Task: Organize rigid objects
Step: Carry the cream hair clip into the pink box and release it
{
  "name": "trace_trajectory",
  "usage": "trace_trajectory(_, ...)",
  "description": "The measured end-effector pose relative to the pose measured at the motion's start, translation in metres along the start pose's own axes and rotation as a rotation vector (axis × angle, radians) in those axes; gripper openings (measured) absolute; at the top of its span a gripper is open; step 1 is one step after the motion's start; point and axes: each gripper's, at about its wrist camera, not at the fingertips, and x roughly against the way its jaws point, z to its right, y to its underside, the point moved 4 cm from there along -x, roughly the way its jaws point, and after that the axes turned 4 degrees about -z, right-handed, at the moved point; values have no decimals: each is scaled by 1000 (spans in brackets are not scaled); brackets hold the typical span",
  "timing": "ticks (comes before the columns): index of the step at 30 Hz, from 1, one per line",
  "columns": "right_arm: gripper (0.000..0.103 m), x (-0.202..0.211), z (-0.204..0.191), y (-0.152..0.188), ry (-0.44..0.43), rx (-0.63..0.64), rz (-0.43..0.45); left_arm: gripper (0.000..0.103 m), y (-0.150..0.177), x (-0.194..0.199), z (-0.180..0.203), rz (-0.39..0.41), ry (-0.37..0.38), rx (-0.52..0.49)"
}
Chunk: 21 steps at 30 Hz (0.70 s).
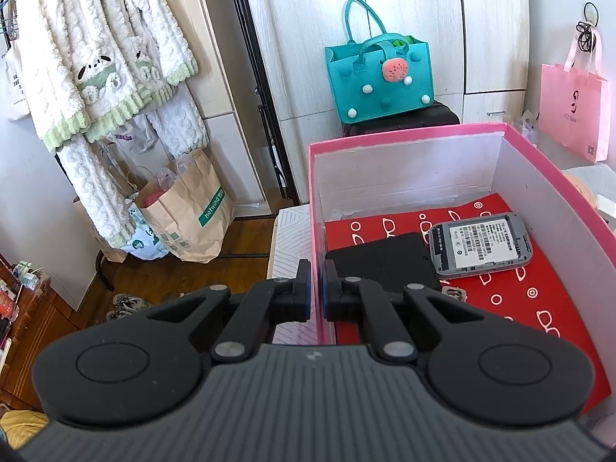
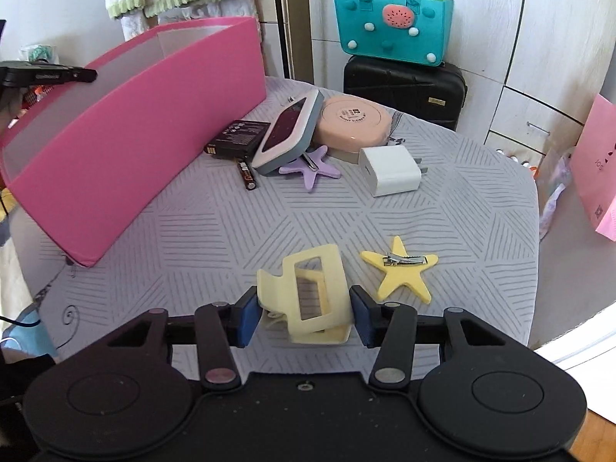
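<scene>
Cream plastic hair claw (image 2: 306, 294) lies between the fingers of the right gripper (image 2: 306, 313), whose blue pads flank it without clearly pressing (contact on the left pad is hard to judge). It looks light, stiff and slick, with springy open frames; its broad flat sides seem the safest hold. The left gripper (image 1: 316, 288) is clamped on the pink box's (image 1: 404, 136) wall.

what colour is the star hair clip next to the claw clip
Pale yellow. The star hair clip, with a silver metal clasp on top, shows best in the right wrist view, just right of the cream claw clip.
</scene>
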Motion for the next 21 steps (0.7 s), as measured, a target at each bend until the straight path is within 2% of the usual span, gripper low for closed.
trace_trajectory(4,54,-10,-2,-1,20,-8,-6,6,-2,1,-1,3,-2,1)
trace_trajectory(6,54,-2,-5,-8,20,0,42,6,-2,0,-1,2,0,1)
trace_trajectory(8,54,12,-9,-18,-29,9,119,6,-3,0,0,2,2,6)
trace_trajectory(14,54,38,-34,-51,-117,40,258,6,-3,1,-1,8,3,10)
trace_trajectory(19,54,62,-79,-89,-230,150,380,6,-4,0,0,9,3,12)
trace_trajectory(21,54,64,-100,-102,-266,208,395,6,-4,0,0,9,6,14)
